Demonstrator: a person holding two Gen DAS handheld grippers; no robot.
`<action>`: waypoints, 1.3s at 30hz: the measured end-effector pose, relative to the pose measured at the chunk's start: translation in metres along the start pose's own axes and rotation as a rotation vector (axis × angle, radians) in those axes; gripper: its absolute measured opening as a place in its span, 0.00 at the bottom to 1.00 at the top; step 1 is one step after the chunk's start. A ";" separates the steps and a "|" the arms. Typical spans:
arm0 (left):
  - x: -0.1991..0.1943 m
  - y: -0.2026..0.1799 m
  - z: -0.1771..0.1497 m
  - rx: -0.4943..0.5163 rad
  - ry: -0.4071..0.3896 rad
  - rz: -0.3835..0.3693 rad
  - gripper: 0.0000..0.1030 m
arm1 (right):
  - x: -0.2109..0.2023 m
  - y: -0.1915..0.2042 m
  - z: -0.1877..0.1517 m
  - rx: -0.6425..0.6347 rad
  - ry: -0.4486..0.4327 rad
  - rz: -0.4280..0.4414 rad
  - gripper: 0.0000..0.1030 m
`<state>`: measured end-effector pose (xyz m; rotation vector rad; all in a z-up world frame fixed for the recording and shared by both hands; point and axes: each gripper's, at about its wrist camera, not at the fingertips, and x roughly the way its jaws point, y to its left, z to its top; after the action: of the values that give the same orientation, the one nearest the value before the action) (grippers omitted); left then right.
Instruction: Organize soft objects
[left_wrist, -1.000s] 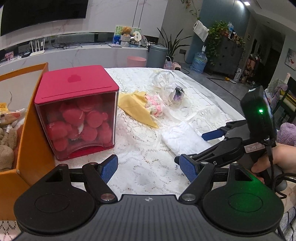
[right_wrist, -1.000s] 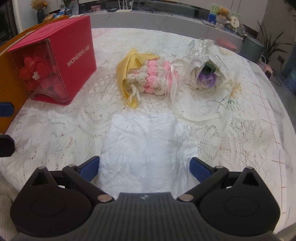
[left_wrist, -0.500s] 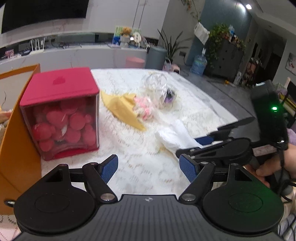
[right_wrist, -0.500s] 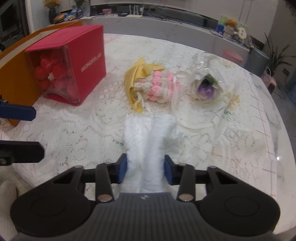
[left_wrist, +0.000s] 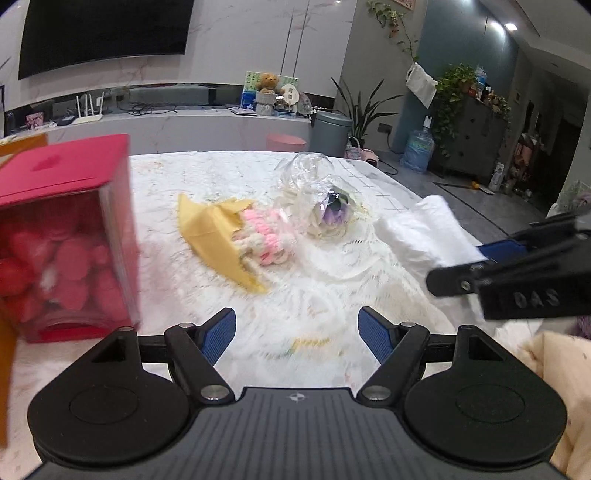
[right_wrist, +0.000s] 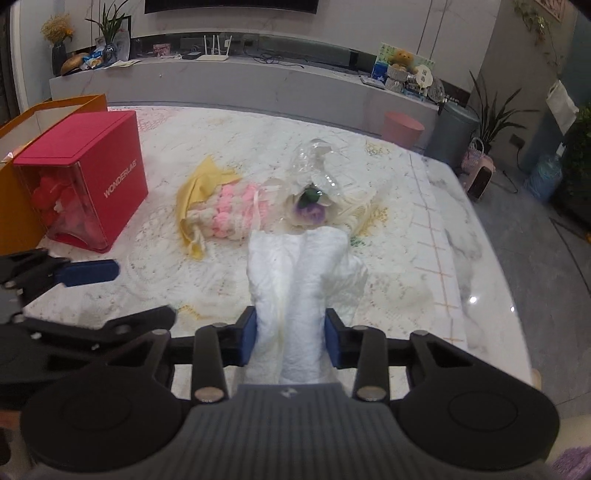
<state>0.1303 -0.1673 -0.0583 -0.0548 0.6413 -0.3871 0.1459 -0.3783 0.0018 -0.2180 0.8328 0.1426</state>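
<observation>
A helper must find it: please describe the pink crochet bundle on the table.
On the lace-covered table, look right of the red box. The crochet bundle lies beside the clear-wrapped purple flower; only it has a yellow wrap.

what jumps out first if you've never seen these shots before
The right tool is shut on a bunched white cloth, lifted over the lace-covered table. At far left stands a red box with a clear front full of red plush. Between them lie a yellow-wrapped pink crochet bouquet and a cellophane-wrapped purple flower.
</observation>
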 end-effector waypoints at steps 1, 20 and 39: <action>0.005 0.000 0.001 -0.003 -0.002 0.000 0.86 | 0.000 -0.001 0.000 -0.009 -0.006 -0.014 0.37; 0.057 0.031 0.018 -0.073 0.009 0.168 0.28 | 0.030 -0.027 -0.007 0.122 0.101 0.046 0.39; -0.040 0.035 -0.029 -0.144 0.124 0.017 0.03 | 0.018 -0.013 -0.005 0.066 0.070 0.051 0.39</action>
<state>0.0952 -0.1184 -0.0642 -0.1634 0.7907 -0.3290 0.1570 -0.3916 -0.0130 -0.1402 0.9119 0.1559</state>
